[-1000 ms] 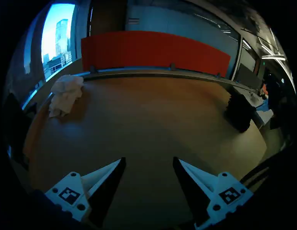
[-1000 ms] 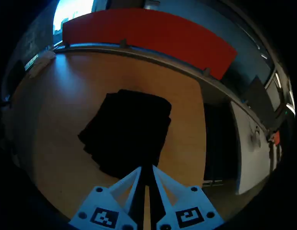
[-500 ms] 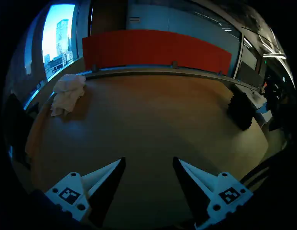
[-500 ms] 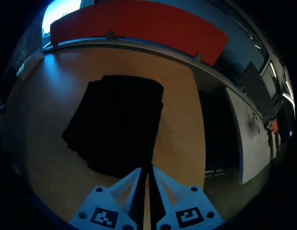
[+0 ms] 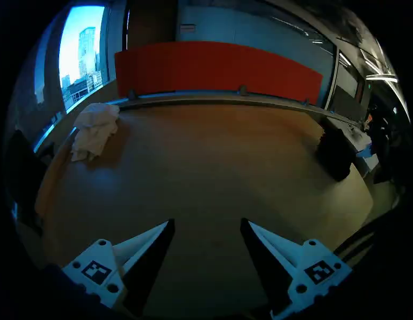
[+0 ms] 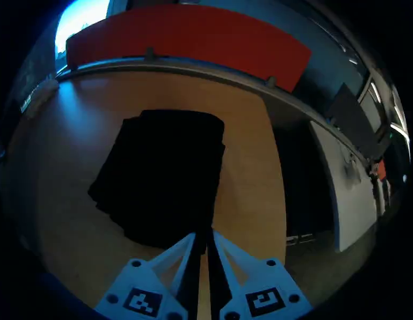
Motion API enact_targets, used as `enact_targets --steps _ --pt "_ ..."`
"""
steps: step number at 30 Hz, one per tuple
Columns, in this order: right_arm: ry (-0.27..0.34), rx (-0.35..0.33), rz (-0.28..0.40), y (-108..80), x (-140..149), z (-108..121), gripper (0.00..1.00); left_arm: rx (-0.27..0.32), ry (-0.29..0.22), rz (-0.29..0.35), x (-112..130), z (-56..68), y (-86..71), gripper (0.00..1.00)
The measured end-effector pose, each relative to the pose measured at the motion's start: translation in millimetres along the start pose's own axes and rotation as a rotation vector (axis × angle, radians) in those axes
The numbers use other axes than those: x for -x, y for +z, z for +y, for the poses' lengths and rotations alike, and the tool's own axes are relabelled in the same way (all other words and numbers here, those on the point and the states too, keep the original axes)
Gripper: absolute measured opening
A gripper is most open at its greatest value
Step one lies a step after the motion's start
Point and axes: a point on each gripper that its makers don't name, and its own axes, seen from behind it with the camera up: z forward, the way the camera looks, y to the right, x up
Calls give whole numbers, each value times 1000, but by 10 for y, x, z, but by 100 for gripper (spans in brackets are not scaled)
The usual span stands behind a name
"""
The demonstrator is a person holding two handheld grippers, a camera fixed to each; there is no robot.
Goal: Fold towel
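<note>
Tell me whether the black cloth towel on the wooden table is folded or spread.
Folded, it seems: the black cloth towel forms a compact block with stepped layers along one edge.

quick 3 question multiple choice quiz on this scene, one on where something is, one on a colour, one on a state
1. Where on the table is the white towel?
A far left edge
B centre
C near right corner

2. What colour is the partition behind the table?
A blue
B red
C grey

3. Which gripper is open?
A left
B right
C both

Answers:
1 A, it lies crumpled at the far left edge in the left gripper view.
2 B, the panel is plainly red.
3 A, the left gripper has its fingers wide apart, while the right gripper pinches the black towel at its near corner.
</note>
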Motion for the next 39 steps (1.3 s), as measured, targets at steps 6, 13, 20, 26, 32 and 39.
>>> enact_targets --steps 6,13,20,26,32,39 --pt "18 3 35 -112 1 -28 35 3 -4 5 -14 3 13 91" --pt "35 28 92 -268 -68 -36 95 9 -17 11 -21 -6 34 91" --pt "73 47 154 -369 -198 -63 100 11 -24 22 -58 -22 52 90" --pt "101 71 290 -577 -497 -151 100 11 -42 35 -127 -50 63 91" --pt "138 109 438 -843 -837 -232 100 14 -64 54 -224 -67 63 90" --pt "168 140 593 -1138 -1152 -314 100 11 -72 70 -305 -84 72 91"
